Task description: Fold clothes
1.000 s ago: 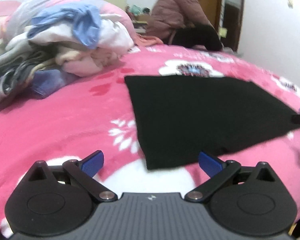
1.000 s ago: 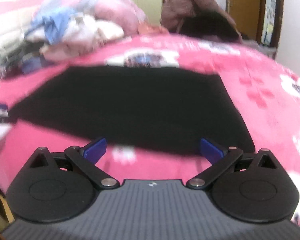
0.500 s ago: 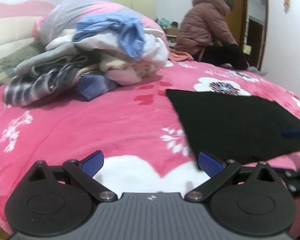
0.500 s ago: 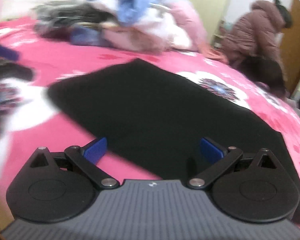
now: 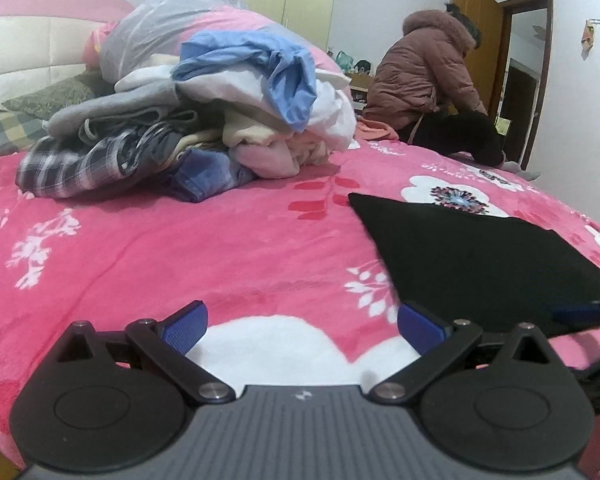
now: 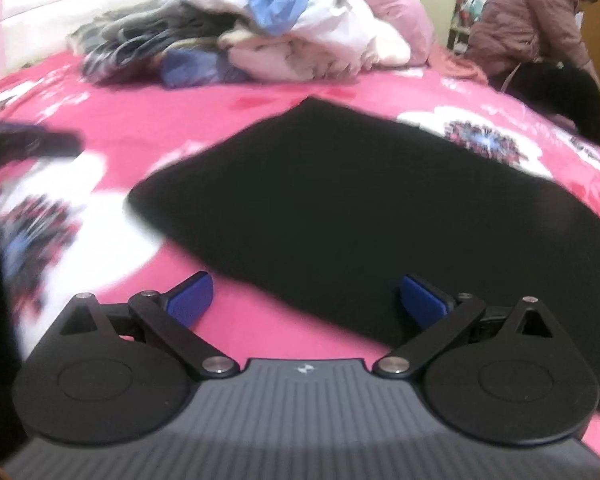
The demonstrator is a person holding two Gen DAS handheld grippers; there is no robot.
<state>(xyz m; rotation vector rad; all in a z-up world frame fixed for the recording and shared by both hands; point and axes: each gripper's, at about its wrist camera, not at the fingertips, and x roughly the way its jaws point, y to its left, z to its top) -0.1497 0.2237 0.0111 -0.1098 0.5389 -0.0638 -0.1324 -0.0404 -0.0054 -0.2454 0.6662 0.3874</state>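
Observation:
A black garment [image 5: 472,256] lies flat, folded into a rectangle, on the pink flowered blanket [image 5: 180,248]; it also fills the middle of the right wrist view [image 6: 360,200]. My left gripper [image 5: 302,326] is open and empty, low over the blanket to the left of the garment. My right gripper [image 6: 306,300] is open and empty over the garment's near edge. The right gripper's blue tip shows at the far right of the left wrist view [image 5: 576,312]. The left gripper appears blurred at the left edge of the right wrist view [image 6: 28,144].
A heap of unfolded clothes [image 5: 204,120] sits at the back left of the bed, also seen in the right wrist view [image 6: 260,28]. A person in a brown coat [image 5: 428,76] sits on the bed's far edge. Pillows [image 5: 16,120] lie by the headboard.
Both grippers swung leftward, so the clothes heap now sits more in view and the black garment has shifted right. Both stayed open and empty.

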